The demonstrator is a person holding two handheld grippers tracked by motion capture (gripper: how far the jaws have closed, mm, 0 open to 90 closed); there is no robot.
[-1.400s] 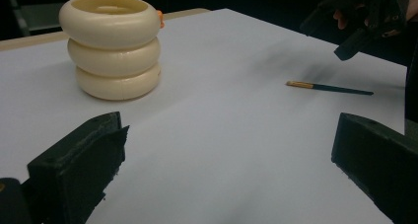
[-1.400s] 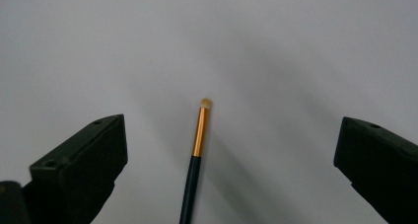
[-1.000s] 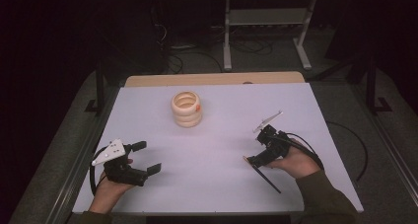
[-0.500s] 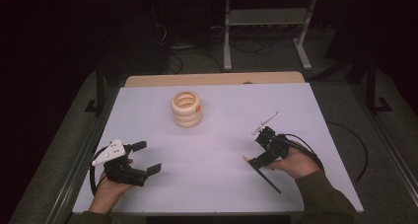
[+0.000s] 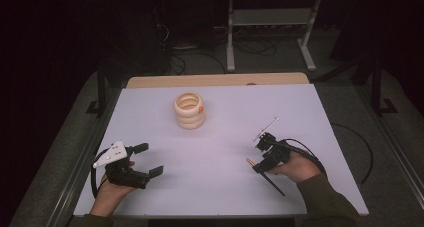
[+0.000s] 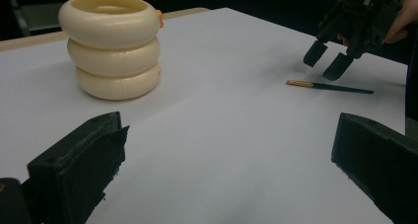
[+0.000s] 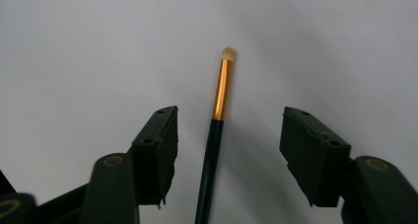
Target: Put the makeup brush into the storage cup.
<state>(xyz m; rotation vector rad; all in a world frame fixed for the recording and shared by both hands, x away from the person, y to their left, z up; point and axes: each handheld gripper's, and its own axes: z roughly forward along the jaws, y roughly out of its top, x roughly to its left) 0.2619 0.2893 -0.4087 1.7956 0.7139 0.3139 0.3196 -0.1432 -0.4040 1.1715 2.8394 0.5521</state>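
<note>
A slim black brush [image 7: 213,150] with gold ferrule and pale tip lies flat on the white table [image 5: 225,182].

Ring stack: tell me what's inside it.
The ring stack is hollow; its well looks empty from above, though the bottom stays shadowed. A small orange bit sits outside on the rim.

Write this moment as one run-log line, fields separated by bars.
right gripper: jaws just been closing, astride brush, no contact | left gripper: open, idle | ring stack: untouched

Readable text: none | labels, brands, numbers, signs: none I can make out in my views
</note>
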